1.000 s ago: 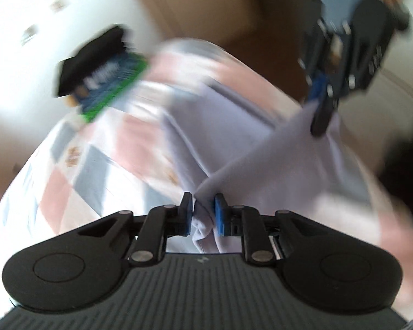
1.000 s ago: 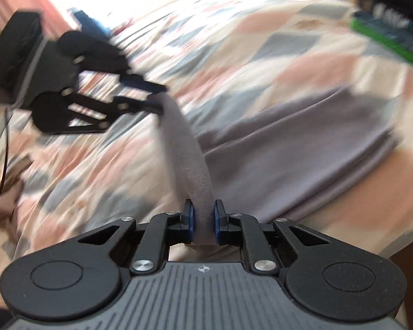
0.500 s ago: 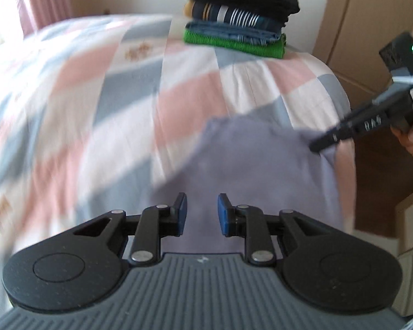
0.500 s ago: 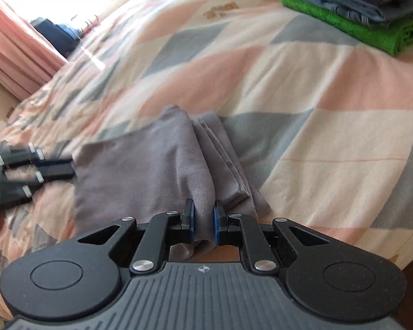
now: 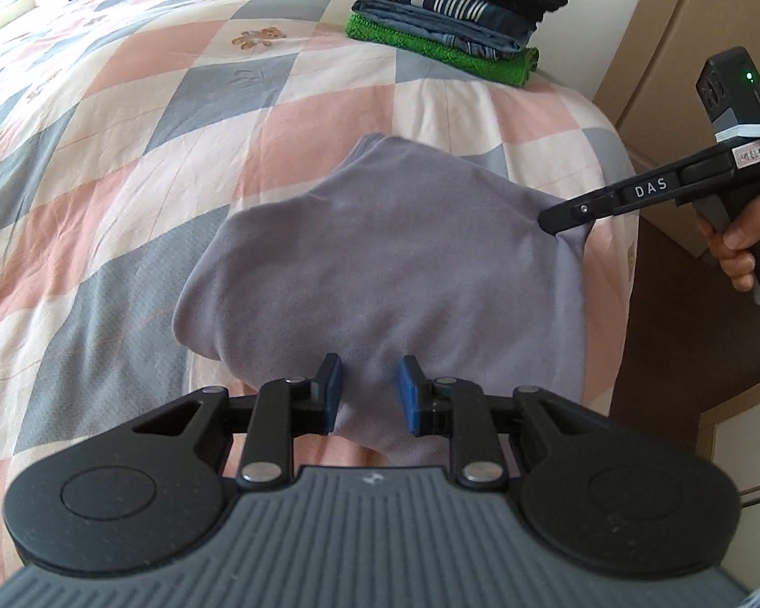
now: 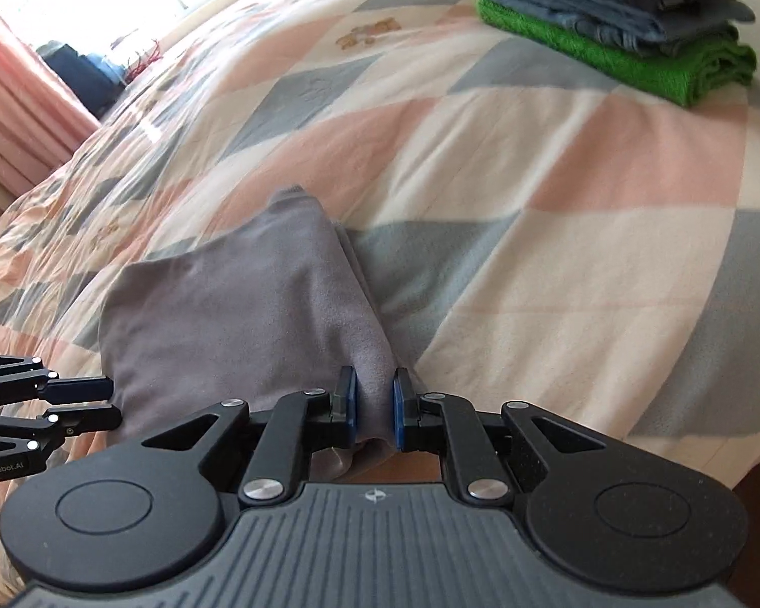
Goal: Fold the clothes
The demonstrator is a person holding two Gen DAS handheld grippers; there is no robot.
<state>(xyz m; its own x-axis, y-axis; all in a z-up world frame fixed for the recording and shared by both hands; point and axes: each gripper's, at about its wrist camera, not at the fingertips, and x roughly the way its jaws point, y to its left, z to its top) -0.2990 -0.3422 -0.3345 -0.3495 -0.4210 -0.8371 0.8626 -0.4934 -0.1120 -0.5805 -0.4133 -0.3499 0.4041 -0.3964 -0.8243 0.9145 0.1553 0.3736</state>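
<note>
Lying folded on the quilt (image 5: 126,152), the grey garment (image 5: 390,253) looks smooth.

Grey garment (image 5: 395,273) soft matt cloth (fleecy); bedspread (image 5: 187,116) matt cotton.

One folded grey garment (image 5: 395,273) is seen on one checked quilt (image 5: 126,152). Four folded items are counted in one stack of clothes (image 5: 456,15). Two grippers are seen, left (image 5: 366,392) and right (image 6: 375,405).
</note>
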